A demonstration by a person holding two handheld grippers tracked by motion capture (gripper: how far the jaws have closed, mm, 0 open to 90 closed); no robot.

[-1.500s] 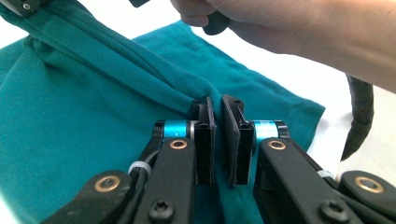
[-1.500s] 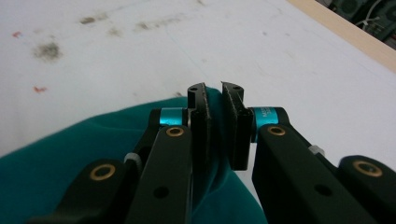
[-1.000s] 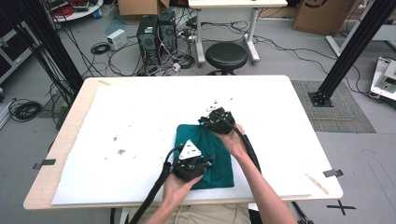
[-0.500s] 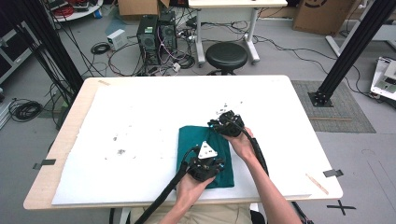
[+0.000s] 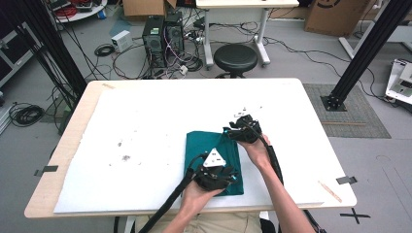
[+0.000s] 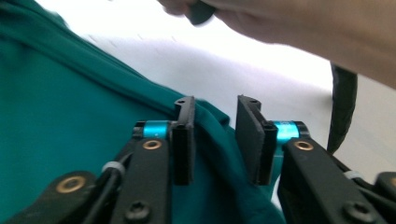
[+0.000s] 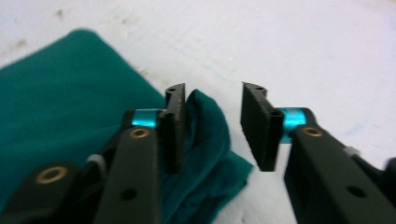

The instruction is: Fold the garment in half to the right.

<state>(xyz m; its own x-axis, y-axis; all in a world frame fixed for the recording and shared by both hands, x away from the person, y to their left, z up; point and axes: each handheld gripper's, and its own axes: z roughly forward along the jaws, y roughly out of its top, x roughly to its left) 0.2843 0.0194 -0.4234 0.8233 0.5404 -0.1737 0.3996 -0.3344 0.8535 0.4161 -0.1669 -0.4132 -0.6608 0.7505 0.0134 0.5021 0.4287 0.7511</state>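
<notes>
Folded green cloth (image 5: 214, 153) lying flat on white table cover (image 5: 145, 126). Left gripper (image 6: 215, 140) parted at near right corner, jaws just opened, fabric fold loose in gap, unpressed. Right gripper (image 7: 212, 126) likewise just opened at far right corner, bunched edge beside one jaw, released.

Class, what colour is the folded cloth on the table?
Dark teal green cloth, plain; clearest in the left gripper view.

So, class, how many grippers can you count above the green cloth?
2: the left gripper sits at the near edge of the green cloth, the right gripper at its far right corner; both have open jaws.
</notes>
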